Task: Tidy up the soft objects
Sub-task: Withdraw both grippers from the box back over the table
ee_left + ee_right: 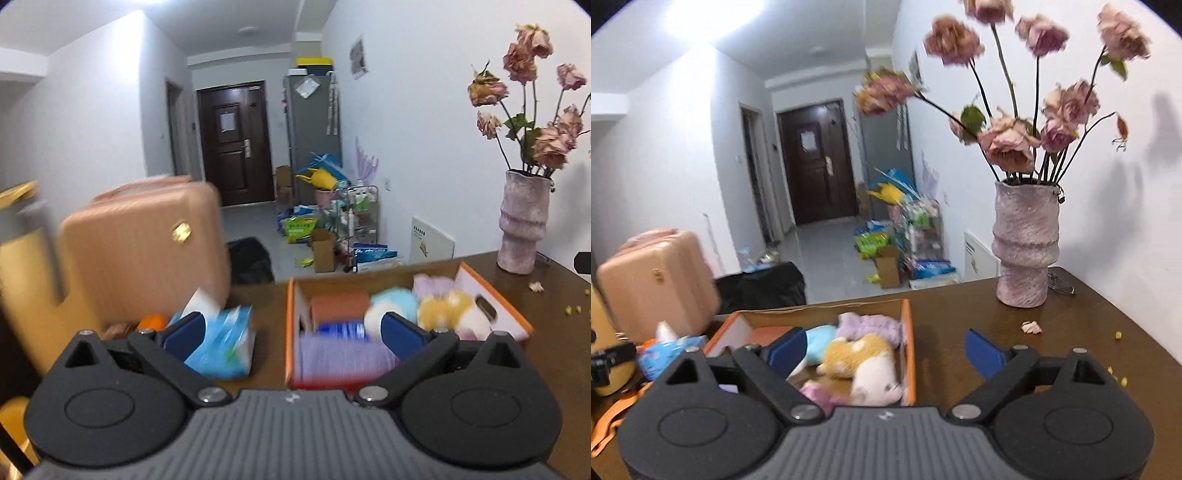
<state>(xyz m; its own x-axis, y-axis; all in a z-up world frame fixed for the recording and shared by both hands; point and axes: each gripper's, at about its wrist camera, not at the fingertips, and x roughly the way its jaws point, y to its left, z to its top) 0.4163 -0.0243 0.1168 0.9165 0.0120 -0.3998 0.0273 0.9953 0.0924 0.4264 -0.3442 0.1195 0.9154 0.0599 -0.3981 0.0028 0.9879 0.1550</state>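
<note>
Soft toys (860,354): plush, fuzzy, piled inside the orange-rimmed cardboard box (908,332) on the brown table (1052,332).
Left gripper (291,332): jaws spread wide, nothing held.
Right gripper (886,350): wide apart too, empty.
Next move: probably pick any stray softie, pinch gently mid-body.
Textures: folded cloths (343,354) flat; tissue pack (225,343) crinkly.

I see a white-walled room (424,122) lit brightly from the ceiling (221,22). A pale tiled floor (255,225) runs down a hallway to a dark brown door (234,142). A grey fridge (312,122) stands by the right wall, with bags and boxes (321,229) heaped at its foot. Nearer me is a dark wooden table (1052,332) holding a rough pink vase (1027,243) of dried roses (1008,144). A pink suitcase (144,251) stands to the left.
</note>
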